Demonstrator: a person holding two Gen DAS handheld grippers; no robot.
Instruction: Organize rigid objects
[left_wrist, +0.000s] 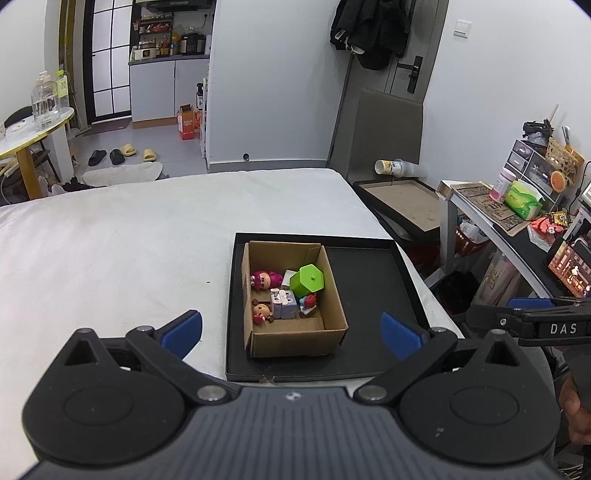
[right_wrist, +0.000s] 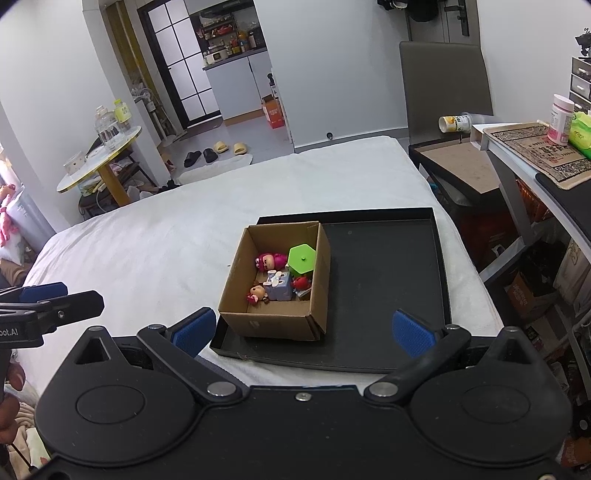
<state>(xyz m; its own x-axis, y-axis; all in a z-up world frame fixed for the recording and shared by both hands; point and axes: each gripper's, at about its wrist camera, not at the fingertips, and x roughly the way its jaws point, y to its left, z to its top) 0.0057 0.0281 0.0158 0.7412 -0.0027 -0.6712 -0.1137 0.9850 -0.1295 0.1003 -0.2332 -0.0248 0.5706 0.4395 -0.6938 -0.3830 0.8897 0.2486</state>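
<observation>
Two grippers, left (left_wrist: 291, 334) and right (right_wrist: 303, 332), gape wide and hold nothing at lower frame. Beyond them at centre, a cardboard box (left_wrist: 295, 334) of toys sits on a black tray (left_wrist: 369, 295), long axis running away from the cameras.

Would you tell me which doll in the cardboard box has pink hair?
The pink-haired doll at the far end; the brown-haired doll lies nearer the grippers.

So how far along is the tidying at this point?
Seemingly near the end, or the start if the toys are to be taken out. Five toys sit inside the cardboard box: pink-haired doll, green hexagonal block, lavender cube figure, brown-haired doll, red figure. The black tray beside the box holds nothing loose. Left gripper and right gripper are open, holding nothing.
</observation>
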